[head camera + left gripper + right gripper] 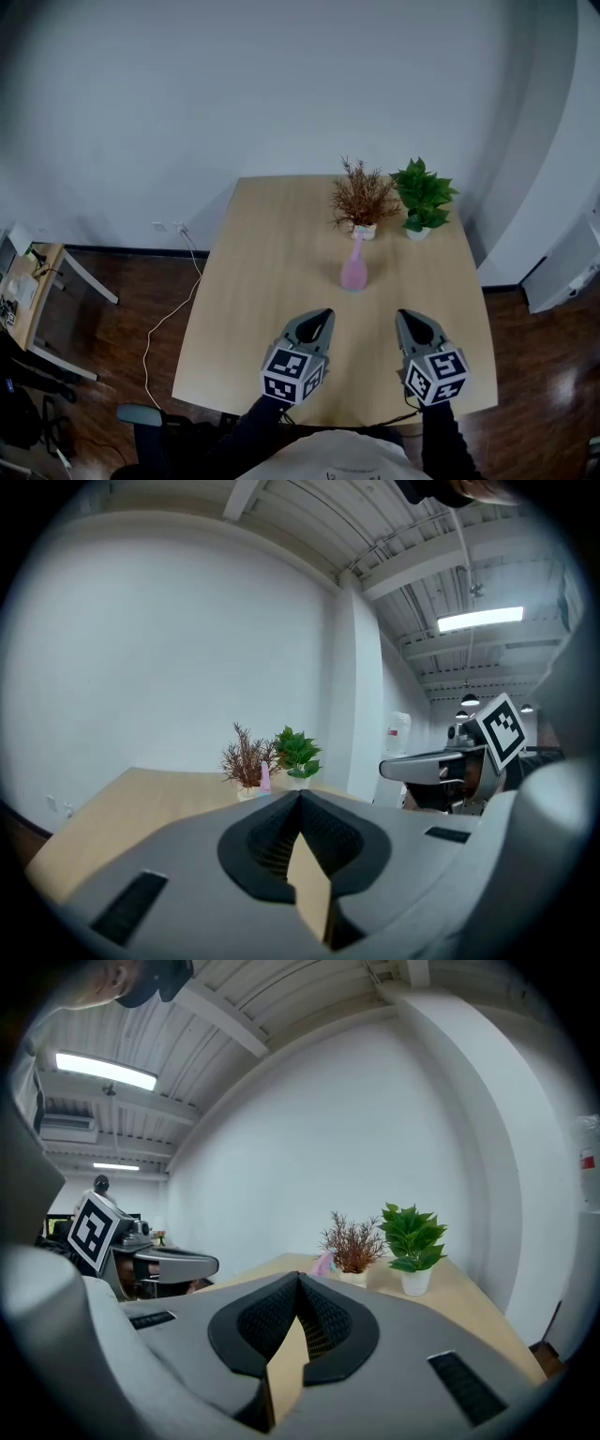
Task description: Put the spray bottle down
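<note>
A pink spray bottle (354,267) stands upright on the wooden table (272,281), just in front of the reddish-brown plant (361,199). It shows small and far off as the pink spray bottle (265,776) in the left gripper view and as the pink spray bottle (322,1264) in the right gripper view. My left gripper (322,317) hovers near the table's front edge, shut and holding nothing. My right gripper (405,318) is level with it to the right, jaws together and likewise bare. Both point toward the bottle, well short of it.
A green plant (423,195) in a white pot sits at the table's far right, beside the reddish plant. A white cable (169,314) trails over the dark floor on the left. A small side desk (28,286) stands at far left.
</note>
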Available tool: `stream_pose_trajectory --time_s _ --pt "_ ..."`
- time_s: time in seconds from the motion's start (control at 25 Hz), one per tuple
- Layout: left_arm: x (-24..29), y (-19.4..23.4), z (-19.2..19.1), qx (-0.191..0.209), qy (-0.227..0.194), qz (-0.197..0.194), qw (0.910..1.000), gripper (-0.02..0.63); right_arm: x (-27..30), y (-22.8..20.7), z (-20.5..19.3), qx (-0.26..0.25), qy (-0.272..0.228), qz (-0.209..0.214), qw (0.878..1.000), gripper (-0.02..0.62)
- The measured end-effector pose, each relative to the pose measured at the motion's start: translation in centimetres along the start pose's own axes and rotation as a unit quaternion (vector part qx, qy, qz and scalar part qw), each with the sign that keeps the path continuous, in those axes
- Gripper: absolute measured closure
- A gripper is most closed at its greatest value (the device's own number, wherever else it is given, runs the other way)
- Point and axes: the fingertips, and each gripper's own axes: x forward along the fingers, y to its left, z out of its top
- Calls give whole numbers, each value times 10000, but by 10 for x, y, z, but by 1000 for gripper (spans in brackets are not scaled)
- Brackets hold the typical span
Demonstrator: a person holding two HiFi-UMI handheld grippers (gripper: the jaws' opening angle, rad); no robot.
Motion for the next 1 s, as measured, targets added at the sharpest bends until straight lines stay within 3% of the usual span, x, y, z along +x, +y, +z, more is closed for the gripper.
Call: stream_pose_trajectory --time_s 1.0 --pt "-7 -9 -8 48 249 -207 9995 603 -17 11 6 -6 -65 -117 9999 615"
